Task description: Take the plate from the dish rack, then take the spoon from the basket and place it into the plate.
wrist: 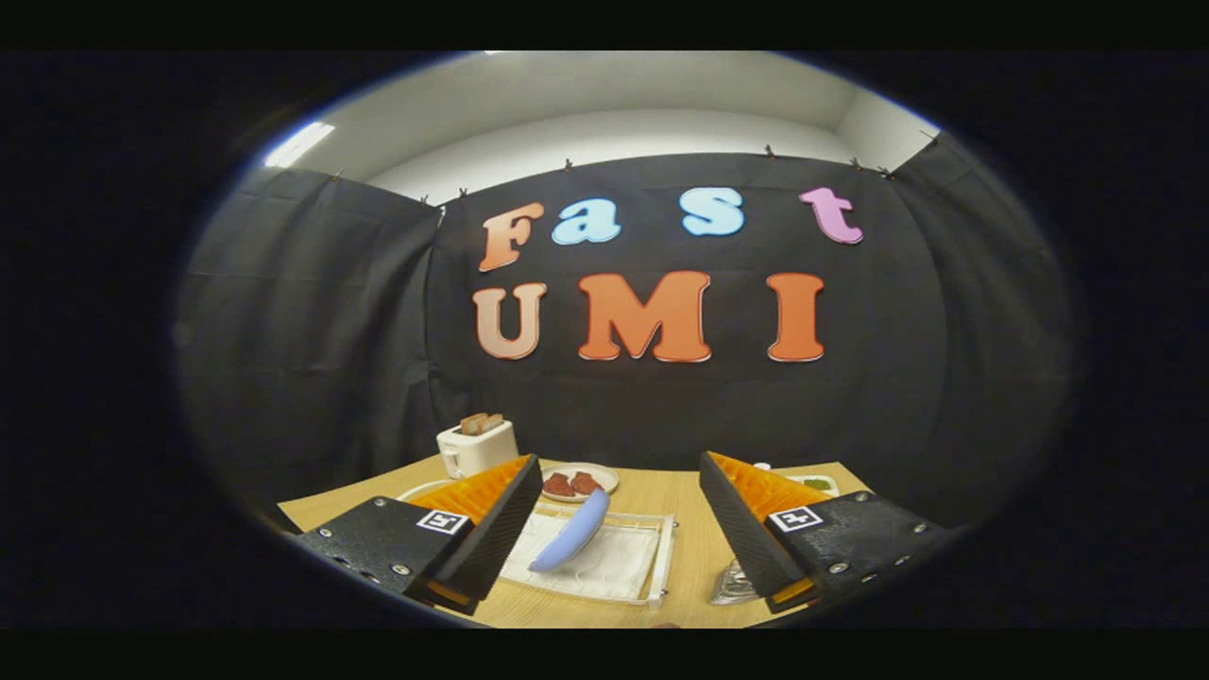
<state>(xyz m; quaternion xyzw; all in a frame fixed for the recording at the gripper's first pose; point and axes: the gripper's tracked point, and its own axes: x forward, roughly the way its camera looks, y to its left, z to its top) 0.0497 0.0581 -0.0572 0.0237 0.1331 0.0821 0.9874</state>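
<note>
The pale blue plate [572, 531] stands on edge in the white dish rack [652, 557] on the wooden table [685, 510], between the spread, empty fingers of the gripper [619, 586], with a toaster [475, 446] beyond.

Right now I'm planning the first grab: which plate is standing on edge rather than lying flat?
The pale blue plate, tilted on edge in the white dish rack between the open tongs. The white plate beyond lies flat, holding reddish food.
</note>
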